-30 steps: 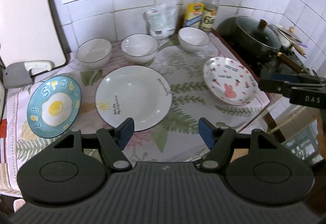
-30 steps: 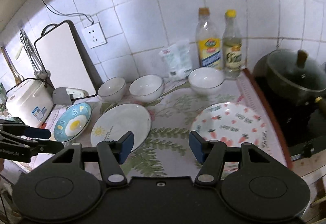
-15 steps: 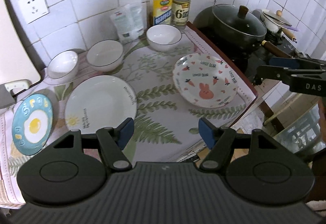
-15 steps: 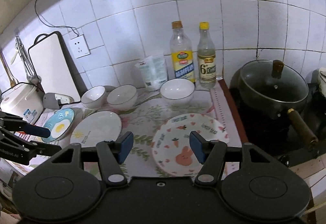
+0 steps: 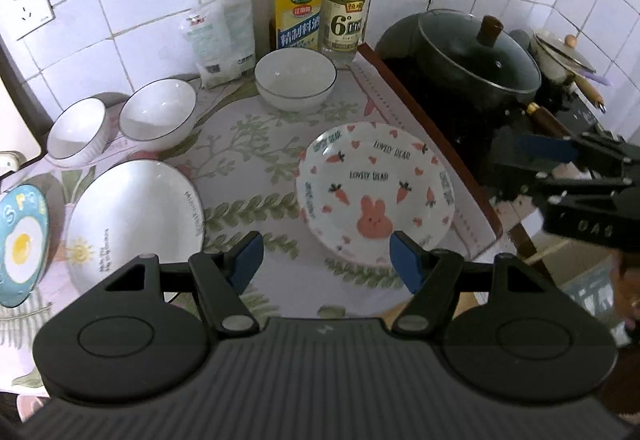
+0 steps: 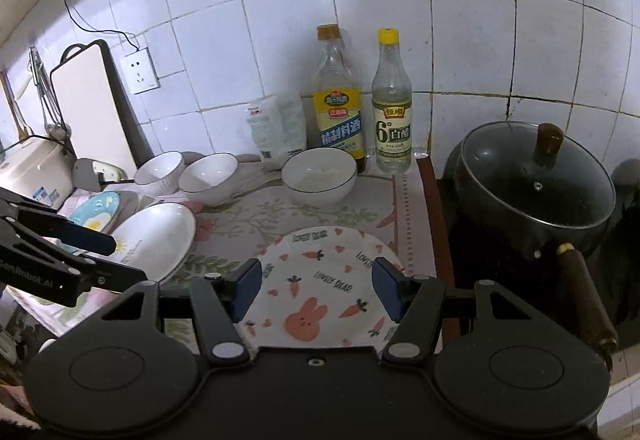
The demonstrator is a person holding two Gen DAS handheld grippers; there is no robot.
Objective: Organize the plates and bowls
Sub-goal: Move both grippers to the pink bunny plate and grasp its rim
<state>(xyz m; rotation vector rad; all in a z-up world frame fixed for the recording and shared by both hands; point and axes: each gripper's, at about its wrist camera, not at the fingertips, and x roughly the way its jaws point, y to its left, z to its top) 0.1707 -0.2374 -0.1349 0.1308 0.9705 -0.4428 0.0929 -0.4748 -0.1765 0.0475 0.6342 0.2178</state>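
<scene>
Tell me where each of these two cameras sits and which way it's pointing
Left wrist: sits on the left hand-held gripper, looking down across the counter at the bunny plate; its open blue fingers show, and the right hand-held gripper enters at right.
Right wrist: sits on the right hand-held gripper, facing the tiled wall from above the bunny plate; open fingers show, left hand-held gripper at left.
Shared: bunny plate, three bowls, two bottles, lidded pot.

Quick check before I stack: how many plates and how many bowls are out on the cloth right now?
Plates: 3 - bunny plate, white plate, egg plate
Bowls: 3 - right bowl, middle bowl, left bowl
Total: 6
</scene>
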